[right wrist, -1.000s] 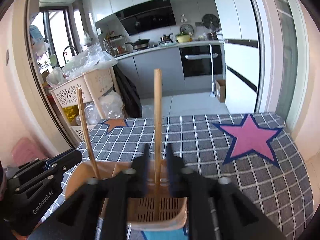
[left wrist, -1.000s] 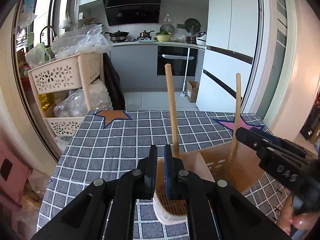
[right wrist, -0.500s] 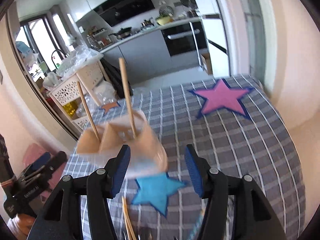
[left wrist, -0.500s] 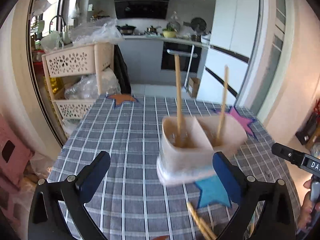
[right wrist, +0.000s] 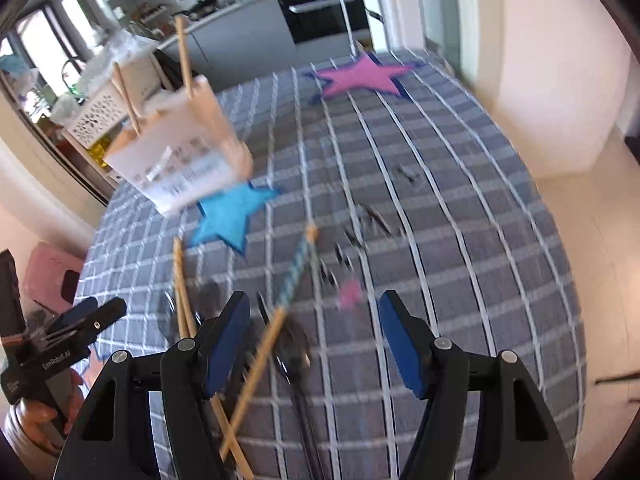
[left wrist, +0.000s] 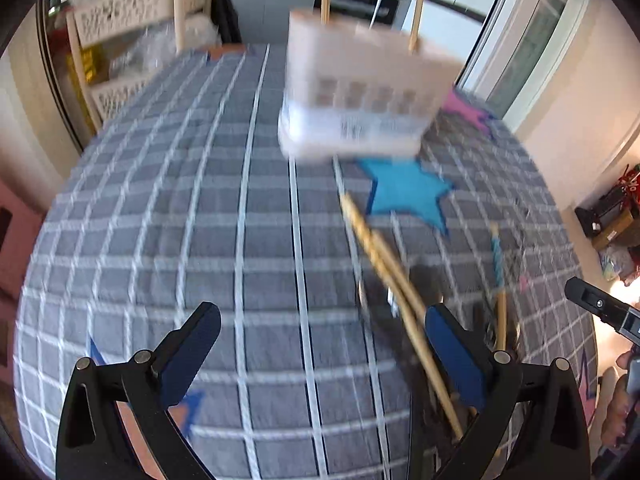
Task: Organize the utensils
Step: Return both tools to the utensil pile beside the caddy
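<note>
Utensils: loose chopsticks (left wrist: 394, 292) lying on the checked cloth just ahead of the wide-open left gripper (left wrist: 320, 344) and the empty, still-opening right gripper (right wrist: 316, 336), apparently awaiting pickup for the holder (left wrist: 360, 96) beyond.

Black grippers, blue-padded fingers (left wrist: 192, 344)

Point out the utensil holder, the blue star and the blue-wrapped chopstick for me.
utensil holder (left wrist: 360, 92), left wrist view, front wall.
blue star (right wrist: 230, 216), right wrist view, its middle.
blue-wrapped chopstick (right wrist: 296, 270), right wrist view, the blue-patterned upper part.
</note>
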A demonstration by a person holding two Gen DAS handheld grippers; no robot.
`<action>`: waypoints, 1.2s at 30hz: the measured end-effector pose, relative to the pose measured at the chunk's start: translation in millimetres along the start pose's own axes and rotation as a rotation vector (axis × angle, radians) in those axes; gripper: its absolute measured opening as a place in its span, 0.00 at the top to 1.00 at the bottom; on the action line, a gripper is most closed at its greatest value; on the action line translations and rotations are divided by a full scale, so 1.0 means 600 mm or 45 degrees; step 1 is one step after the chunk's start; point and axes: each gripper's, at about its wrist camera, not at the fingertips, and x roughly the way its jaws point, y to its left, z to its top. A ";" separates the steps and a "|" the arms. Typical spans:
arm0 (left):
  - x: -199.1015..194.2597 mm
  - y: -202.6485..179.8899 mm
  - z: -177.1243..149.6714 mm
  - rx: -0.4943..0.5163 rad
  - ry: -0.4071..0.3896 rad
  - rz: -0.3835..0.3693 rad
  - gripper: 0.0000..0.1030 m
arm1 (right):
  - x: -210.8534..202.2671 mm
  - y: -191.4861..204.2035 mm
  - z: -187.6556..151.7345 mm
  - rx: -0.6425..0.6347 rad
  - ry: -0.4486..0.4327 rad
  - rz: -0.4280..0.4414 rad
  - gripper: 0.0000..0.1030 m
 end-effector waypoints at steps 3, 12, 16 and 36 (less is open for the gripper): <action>0.016 -0.003 -0.019 -0.025 0.067 0.016 0.00 | 0.013 -0.006 -0.021 0.025 0.042 -0.007 0.31; 0.035 -0.013 -0.031 -0.075 0.116 0.040 0.00 | 0.044 0.013 -0.014 0.132 0.097 0.082 0.35; 0.041 -0.013 -0.029 -0.088 0.121 0.051 0.00 | 0.071 0.024 0.006 0.165 0.136 0.083 0.45; 0.050 -0.041 -0.024 -0.006 0.150 0.118 0.00 | 0.154 0.099 0.038 -0.120 0.240 -0.196 0.59</action>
